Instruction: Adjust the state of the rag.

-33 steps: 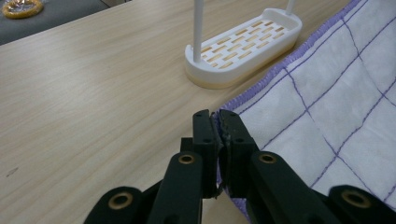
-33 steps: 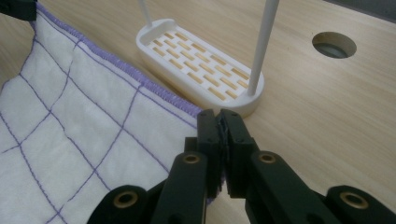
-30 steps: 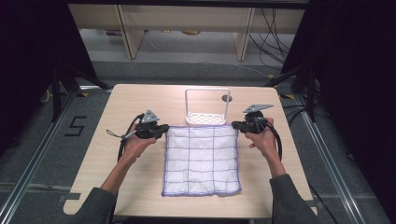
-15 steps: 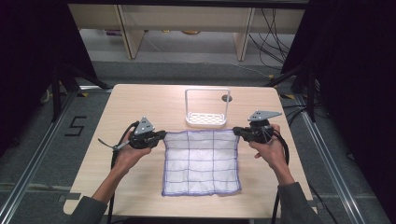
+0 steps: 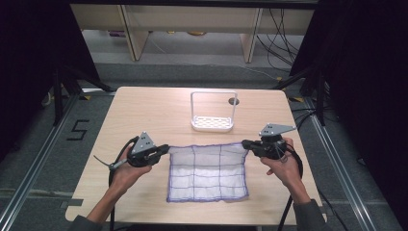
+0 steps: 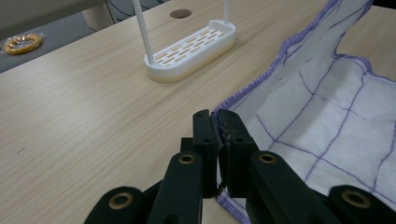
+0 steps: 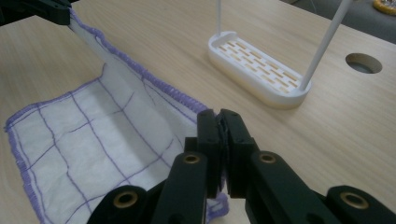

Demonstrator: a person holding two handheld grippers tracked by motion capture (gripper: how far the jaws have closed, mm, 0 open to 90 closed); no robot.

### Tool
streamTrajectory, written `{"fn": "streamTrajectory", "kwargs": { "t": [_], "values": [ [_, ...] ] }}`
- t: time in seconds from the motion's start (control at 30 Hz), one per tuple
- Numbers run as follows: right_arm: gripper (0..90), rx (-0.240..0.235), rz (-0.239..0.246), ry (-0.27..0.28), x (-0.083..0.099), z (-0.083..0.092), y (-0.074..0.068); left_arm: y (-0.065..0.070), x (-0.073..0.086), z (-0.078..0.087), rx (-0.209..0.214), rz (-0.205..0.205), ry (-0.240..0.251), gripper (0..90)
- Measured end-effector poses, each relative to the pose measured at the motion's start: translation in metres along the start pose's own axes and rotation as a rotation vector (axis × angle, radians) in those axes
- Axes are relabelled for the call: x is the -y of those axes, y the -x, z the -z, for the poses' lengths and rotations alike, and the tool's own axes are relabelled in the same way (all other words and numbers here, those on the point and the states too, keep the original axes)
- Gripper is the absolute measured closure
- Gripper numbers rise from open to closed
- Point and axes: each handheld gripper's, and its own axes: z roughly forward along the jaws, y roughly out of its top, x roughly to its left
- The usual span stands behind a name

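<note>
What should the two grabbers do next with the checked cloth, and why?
Probably carry the far edge toward the person and lay it on the near edge. The left gripper and right gripper each pinch a far corner of the cloth, that edge is lifted, and the near half lies flat on the table.

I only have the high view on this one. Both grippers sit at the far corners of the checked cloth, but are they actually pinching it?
Observer: Yes. In the left gripper view the left gripper has its jaws shut on the cloth, with the purple hem caught between the pads.
Operator: And the right one?
Observer: Same. In the right gripper view the right gripper is shut on the cloth's corner, and the hem runs taut from it toward the other gripper.
Operator: Is anything in the white rack?
Observer: No. The right gripper view looks into the white rack; its slotted tray is bare.
</note>
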Motion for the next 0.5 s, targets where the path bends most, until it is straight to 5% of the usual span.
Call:
{"fn": "streamTrajectory", "kwargs": {
  "t": [0.3, 0.5],
  "values": [
    [87.6, -0.026, 0.071, -0.038, 0.027, 0.007, -0.025, 0.03, 0.028, 0.012, 0.042, -0.06, -0.057, 85.4],
    [87.5, -0.035, 0.05, -0.079, 0.05, 0.008, -0.035, 0.048, 0.042, 0.016, 0.079, -0.073, -0.073, 85.3]
  ]
}}
